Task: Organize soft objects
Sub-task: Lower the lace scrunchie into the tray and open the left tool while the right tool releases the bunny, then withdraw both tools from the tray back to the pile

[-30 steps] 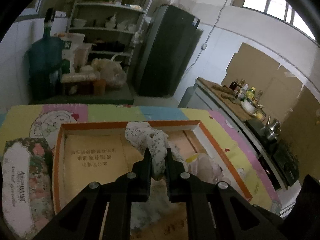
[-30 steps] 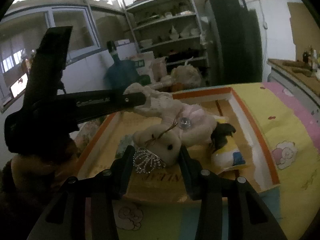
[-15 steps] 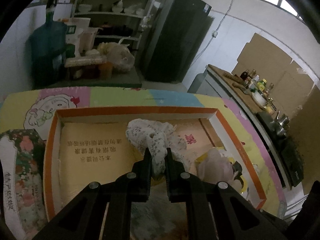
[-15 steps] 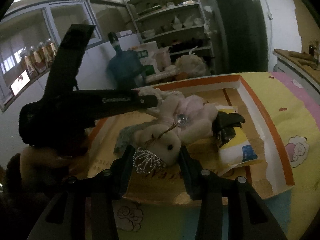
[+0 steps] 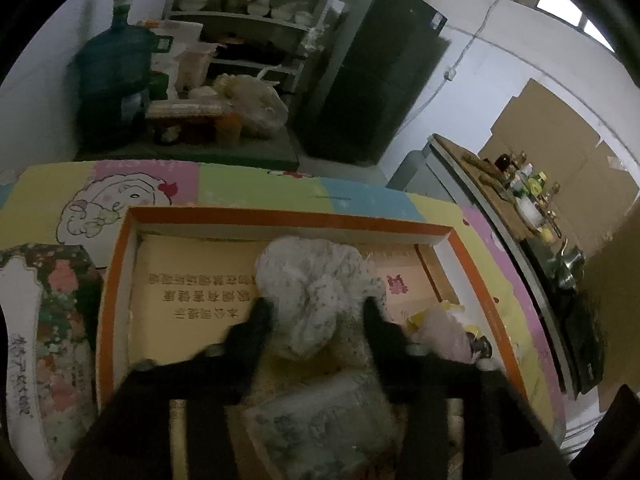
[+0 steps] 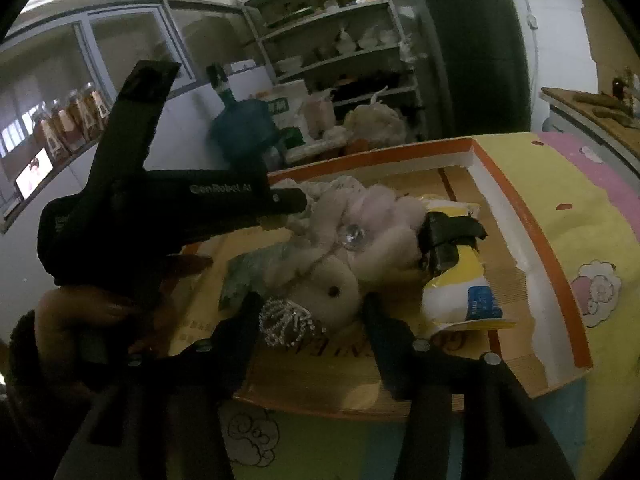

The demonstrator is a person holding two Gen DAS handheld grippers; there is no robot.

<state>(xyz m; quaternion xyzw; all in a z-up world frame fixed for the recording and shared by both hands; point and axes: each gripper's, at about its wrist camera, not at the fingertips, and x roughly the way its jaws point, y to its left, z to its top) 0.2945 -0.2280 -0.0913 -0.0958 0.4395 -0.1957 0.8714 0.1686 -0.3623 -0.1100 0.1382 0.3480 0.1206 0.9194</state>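
Now the left gripper (image 5: 316, 312) is opening, its dark fingers standing clear on either side of a white floral cloth bundle (image 5: 310, 288) that lies between them without being pressed. That bundle rests inside the shallow orange-rimmed cardboard tray (image 5: 116, 280), beside a pale green printed cloth (image 5: 320, 420) nearer the camera. The right gripper (image 6: 310, 312) is opening too, its fingers apart around the head of a cream plush bunny (image 6: 332, 284), whose silver crown (image 6: 286, 322) lies by the left-hand finger. The bunny lies in the same tray, touching a yellow-and-white pouch (image 6: 460, 292) with a black clip. The tray sits on a pastel cartoon mat (image 6: 580, 232).
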